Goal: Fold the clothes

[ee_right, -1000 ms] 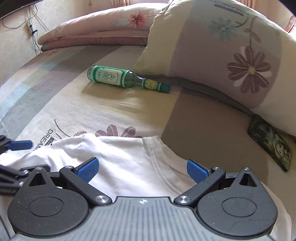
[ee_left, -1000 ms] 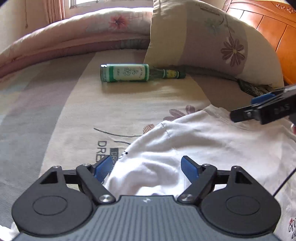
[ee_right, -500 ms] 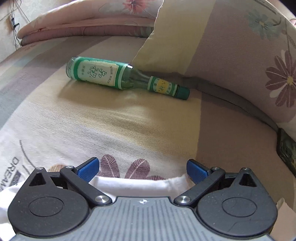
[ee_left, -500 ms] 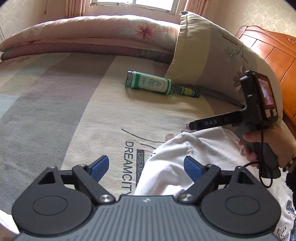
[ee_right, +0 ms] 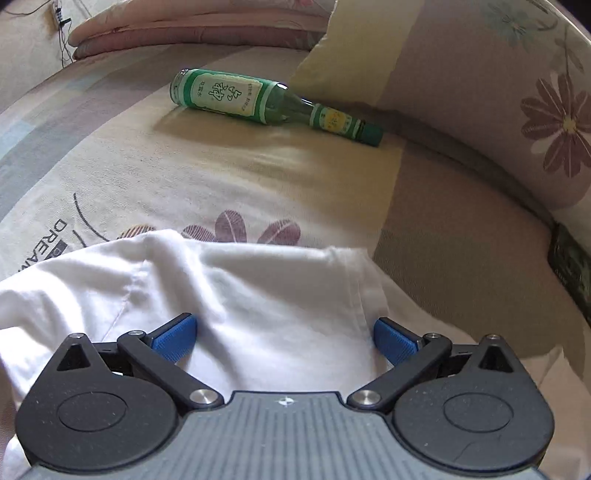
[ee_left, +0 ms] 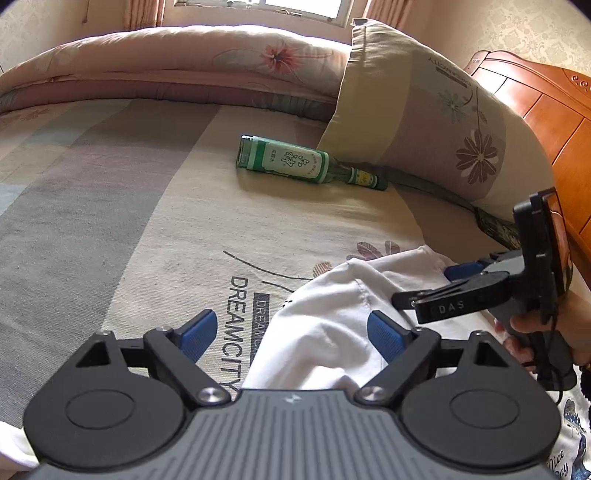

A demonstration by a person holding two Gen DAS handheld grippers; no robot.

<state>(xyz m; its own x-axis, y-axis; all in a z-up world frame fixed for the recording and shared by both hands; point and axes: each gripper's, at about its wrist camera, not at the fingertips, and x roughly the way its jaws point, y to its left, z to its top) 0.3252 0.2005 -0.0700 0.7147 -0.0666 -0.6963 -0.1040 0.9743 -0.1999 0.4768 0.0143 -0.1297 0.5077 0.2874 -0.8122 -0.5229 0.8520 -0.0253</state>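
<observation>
Evidently a fold is about to start: both grippers hover wide open over the white shirt (ee_right: 258, 295), gripping nothing, the left gripper (ee_left: 291, 332) having just opened wider. Next, each must close on an edge. The shirt lies bunched low in both views, its hem between the right gripper (ee_right: 284, 338) jaws, untouched.

Home bedroom. Bed w/ striped printed sheet (ee_left: 110, 206); big floral pillow (ee_left: 436, 122) leaning vs carved orange wood headboard (ee_left: 546, 107). Rolled pink floral quilt (ee_left: 177, 62) along far side, window (ee_left: 266, 5) w/ curtains above it, patterned wallpaper (ee_left: 535, 33). Green glass bottle (ee_left: 306, 164) lying on sheet.
</observation>
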